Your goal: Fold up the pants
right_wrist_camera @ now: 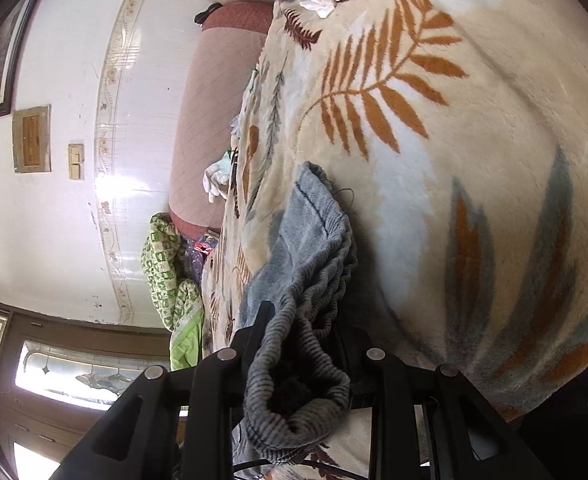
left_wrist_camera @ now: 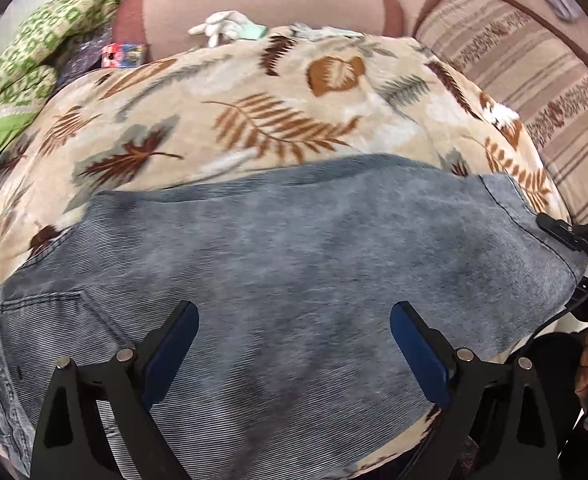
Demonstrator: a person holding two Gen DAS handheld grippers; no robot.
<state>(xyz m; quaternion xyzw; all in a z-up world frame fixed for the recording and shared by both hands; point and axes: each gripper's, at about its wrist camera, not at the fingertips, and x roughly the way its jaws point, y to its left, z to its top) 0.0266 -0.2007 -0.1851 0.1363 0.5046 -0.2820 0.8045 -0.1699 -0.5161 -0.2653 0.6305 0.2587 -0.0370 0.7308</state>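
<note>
I see the leaf-print blanket [left_wrist_camera: 254, 120] spread wide, the grey-blue pants [left_wrist_camera: 294, 260] lying across its near side. My left gripper [left_wrist_camera: 294, 328] hangs wide apart, empty; my right gripper [right_wrist_camera: 305, 320] pinches their bunched hem.

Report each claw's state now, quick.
Left claw: open, empty, over the grey-blue corduroy pants.
Right claw: shut on the pants' bunched hem.
</note>
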